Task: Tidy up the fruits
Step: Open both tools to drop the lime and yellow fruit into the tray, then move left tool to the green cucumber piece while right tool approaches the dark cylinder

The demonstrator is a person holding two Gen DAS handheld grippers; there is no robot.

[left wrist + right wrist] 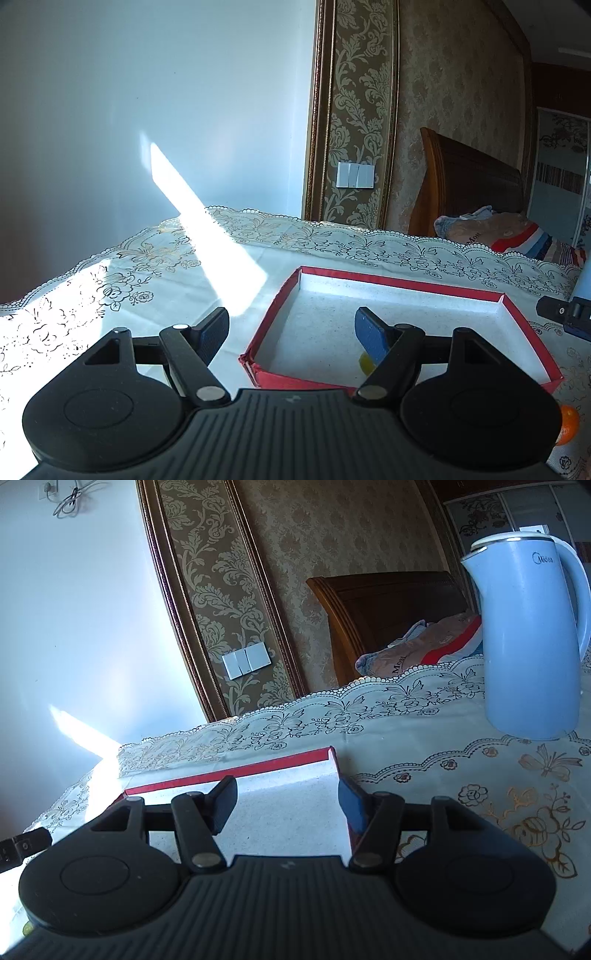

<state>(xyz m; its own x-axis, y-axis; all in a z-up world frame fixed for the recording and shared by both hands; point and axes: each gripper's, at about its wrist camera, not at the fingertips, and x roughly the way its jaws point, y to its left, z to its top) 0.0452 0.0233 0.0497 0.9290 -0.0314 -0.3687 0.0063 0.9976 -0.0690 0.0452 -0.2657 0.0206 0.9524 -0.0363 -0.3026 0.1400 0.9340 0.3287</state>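
A shallow red box with a white inside [461, 291] lies on the lace tablecloth; it also shows in the right wrist view [229, 771]. My left gripper [291, 328] is open and empty, its left finger outside the box's left wall, its right finger over the box floor. A small yellow piece [366, 363] lies in the box, mostly hidden behind that right finger. An orange fruit [569, 424] sits on the cloth at the far right, outside the box. My right gripper [286, 801] is open and empty over the box's right end.
A light blue electric kettle [532, 642] stands on the table at the back right. The other gripper's black tip [565, 314] shows right of the box. A bright sun patch [221, 258] crosses the cloth. Wall and a bed lie beyond the table's far edge.
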